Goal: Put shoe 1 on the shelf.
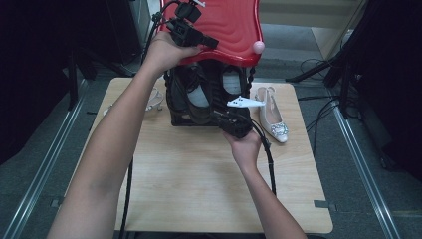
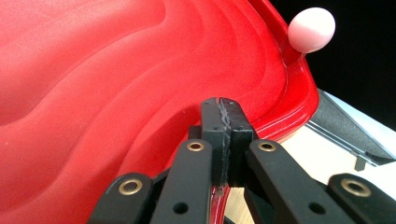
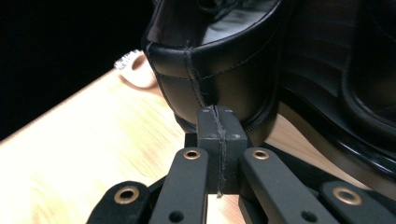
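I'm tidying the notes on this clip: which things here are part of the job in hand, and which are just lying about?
In the job:
- red lid, pinched at its rim by the shut left gripper
- black shoe, with the shut right gripper at its heel
- black case under the lid

Lying about:
- jewelled white shoe
- pale shoe beside the case

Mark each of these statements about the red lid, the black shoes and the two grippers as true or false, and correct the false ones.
1. The left gripper is at the edge of the red lid. True.
2. The right gripper has its jaws wide open. False: they are shut, just behind a black shoe.
3. A pink ball sits at the lid's rim. True.
4. The pale heeled shoe lies inside the black basket. False: it lies on the wooden table, beside the basket.
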{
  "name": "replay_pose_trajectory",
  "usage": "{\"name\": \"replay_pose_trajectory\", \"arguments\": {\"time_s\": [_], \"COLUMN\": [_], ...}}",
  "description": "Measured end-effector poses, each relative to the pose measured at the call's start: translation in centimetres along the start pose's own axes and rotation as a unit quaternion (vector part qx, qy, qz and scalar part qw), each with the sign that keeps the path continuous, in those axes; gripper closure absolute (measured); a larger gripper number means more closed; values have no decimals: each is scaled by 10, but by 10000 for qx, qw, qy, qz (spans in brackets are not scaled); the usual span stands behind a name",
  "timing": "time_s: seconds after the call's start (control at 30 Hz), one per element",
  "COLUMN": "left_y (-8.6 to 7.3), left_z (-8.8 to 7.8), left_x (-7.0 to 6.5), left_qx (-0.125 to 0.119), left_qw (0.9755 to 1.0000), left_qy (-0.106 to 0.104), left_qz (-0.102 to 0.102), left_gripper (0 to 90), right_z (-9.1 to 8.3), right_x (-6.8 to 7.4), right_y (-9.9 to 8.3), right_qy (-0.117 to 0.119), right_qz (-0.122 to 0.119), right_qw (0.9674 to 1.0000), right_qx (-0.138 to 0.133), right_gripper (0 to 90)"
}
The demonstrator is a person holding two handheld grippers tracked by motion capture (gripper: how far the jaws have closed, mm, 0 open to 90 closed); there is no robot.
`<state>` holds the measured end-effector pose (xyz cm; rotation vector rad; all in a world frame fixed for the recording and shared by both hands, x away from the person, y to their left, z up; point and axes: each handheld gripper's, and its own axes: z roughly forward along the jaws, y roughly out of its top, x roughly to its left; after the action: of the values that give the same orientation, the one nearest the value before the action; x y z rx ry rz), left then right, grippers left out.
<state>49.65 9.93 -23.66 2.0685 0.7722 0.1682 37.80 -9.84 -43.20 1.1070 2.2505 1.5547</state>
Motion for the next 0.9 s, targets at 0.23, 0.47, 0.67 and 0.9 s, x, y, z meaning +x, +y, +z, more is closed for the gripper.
{"name": "replay_pose_trajectory", "arguments": {"time_s": [0.23,0.47,0.67,0.9], "left_y": [0,0,-1,-1], "left_z": [0,0,0,0], "left_x": [0,1,1,1], "left_qx": [2,-11,-19,-14], "left_qw": [10000,10000,10000,10000], "left_qy": [-8,-19,-25,-21], "left_qz": [-13,-47,-57,-49], "left_gripper": [895,895,894,894], "right_z": [6,21,31,46], "right_x": [9,20,22,23], "right_y": [4,10,14,27], "right_qy": [-6,-31,-67,-247], "right_qz": [-95,-197,-178,-223], "right_qw": [10000,9998,9998,9994], "right_qx": [4,19,-57,-87], "right_gripper": [900,900,900,900]}}
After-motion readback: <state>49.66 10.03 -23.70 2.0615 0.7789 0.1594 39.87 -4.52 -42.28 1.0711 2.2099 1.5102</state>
